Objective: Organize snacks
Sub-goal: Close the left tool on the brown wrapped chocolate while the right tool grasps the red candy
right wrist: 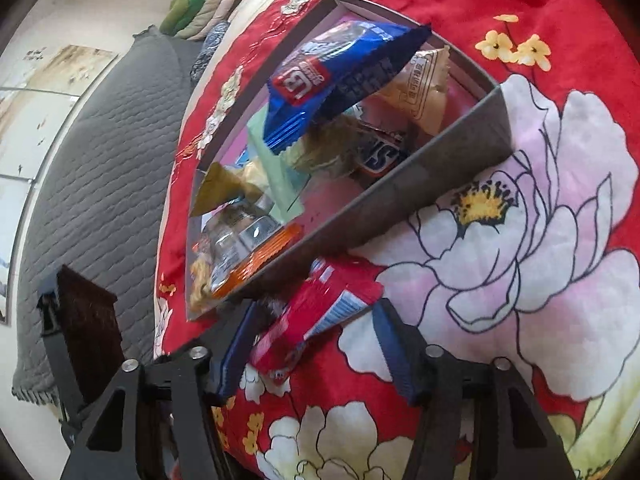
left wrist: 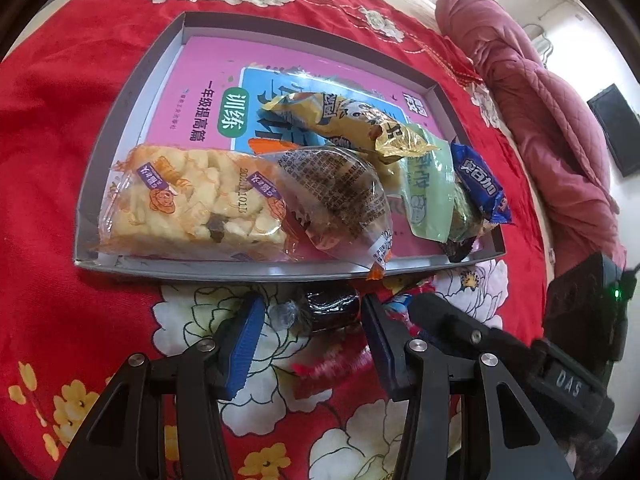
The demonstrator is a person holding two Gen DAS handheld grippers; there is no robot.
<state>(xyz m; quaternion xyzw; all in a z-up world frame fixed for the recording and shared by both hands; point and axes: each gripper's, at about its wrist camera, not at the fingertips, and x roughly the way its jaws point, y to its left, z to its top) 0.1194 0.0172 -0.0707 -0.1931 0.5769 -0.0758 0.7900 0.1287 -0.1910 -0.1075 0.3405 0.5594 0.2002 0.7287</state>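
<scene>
Jaws of left gripper [left wrist: 312, 314] spread wide around a dark wrapped candy [left wrist: 328, 310] lying on the red floral bedspread [left wrist: 60, 160], just outside the near wall of the grey box [left wrist: 132, 80], pads not touching it. Right gripper [right wrist: 312, 344] jaws also spread, w/ a red snack packet [right wrist: 316, 312] between them on the bedspread, right by the box wall. Inside the box: rice-puff bar [left wrist: 196, 204], clear-wrapped snack [left wrist: 340, 196], gold packet [left wrist: 352, 124], green packet [left wrist: 428, 188], blue packet [left wrist: 480, 184], all piled on a pink booklet [left wrist: 208, 68].
</scene>
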